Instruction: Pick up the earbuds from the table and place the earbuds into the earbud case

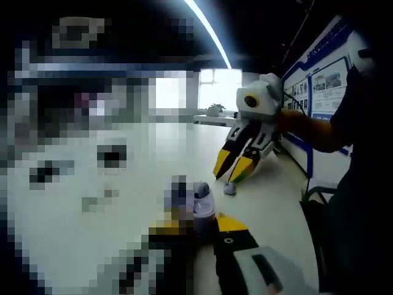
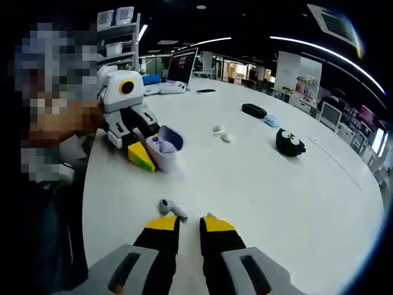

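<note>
— White and wide, the round bench (image 2: 258,184) stands in a large office hall with ceiling light strips. What lies on it?

— Just ahead of the right gripper (image 2: 189,222), whose jaws are parted with nothing between them, one small grey earbud (image 2: 171,208) lies on the bench, touching nothing else. In the left gripper view this earbud (image 1: 229,188) sits just under the tips of the right gripper (image 1: 236,166).

— And the case?

— The lilac earbud case with its lid open (image 2: 163,148) is clamped by the left gripper (image 2: 142,155), low over the bench at its near edge. In the left gripper view the case (image 1: 202,206) sits between the jaws; one jaw is hidden by a blurred patch.

— What else is around?

— Farther out lie two small white pieces (image 2: 220,133), a black round plush toy with white eyes (image 2: 290,142), a dark oblong pouch (image 2: 253,110) and a pale blue object (image 2: 272,120) beside it. All are well apart from the earbud; nothing stands between earbud and case.
</note>
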`<state>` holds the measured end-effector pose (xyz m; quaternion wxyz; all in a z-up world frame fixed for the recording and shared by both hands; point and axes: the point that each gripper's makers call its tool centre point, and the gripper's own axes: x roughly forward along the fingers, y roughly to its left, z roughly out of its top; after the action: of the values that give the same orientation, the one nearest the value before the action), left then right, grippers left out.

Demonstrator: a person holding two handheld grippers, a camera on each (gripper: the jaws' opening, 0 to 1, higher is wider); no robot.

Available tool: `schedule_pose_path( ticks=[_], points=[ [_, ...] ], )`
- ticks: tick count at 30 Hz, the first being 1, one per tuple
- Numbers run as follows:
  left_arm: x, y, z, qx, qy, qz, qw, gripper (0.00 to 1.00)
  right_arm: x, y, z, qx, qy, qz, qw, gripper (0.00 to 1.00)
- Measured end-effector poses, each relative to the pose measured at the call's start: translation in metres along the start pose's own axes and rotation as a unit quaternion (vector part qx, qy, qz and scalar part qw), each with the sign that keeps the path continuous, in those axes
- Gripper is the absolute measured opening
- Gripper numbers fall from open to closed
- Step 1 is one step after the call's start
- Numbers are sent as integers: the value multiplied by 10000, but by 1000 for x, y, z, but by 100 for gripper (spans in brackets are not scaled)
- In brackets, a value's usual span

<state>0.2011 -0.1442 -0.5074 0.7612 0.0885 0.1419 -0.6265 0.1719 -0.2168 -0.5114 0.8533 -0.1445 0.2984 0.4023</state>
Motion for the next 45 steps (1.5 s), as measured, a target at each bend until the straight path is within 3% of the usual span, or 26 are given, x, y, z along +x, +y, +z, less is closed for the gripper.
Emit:
schedule_pose_path(
  ticks=[10, 14, 18, 24, 28, 32, 34, 43, 45],
  points=[
    [0, 0, 0, -32, -21, 2, 10000, 19, 1, -10, 1, 13, -46, -206, 9998, 13],
    [0, -1, 0, -33, -31, 4, 10000, 19, -9, 9, 2, 323, -96, 23, 9994, 13],
    [0, -1, 0, -17, -36, 8, 10000, 19, -5, 27, 3, 447, -182, 22, 9988, 14],
    [0, -1, 0, 6, -48, 14, 10000, 19, 9, 24, 7, 525, -317, -453, 9971, 16],
    [0, -2, 0, 20, -53, 2, 10000, 19, 7, 18, 7, 312, -295, -850, 9955, 16],
    [0, -2, 0, 12, -61, -14, 10000, 19, 5, 22, 9, 30, -299, -1032, 9942, 15],
    [0, -2, 0, 15, -62, -16, 10000, 19, 7, 26, 10, -207, -285, -1054, 9938, 15],
    [-1, -3, 0, 19, -68, -17, 10000, 19, 10, 27, 10, -313, -323, -1122, 9927, 9],
    [-1, -3, 0, 17, -70, -15, 10000, 19, 9, 26, 9, -335, -325, -1159, 9922, 1]
  ],
)
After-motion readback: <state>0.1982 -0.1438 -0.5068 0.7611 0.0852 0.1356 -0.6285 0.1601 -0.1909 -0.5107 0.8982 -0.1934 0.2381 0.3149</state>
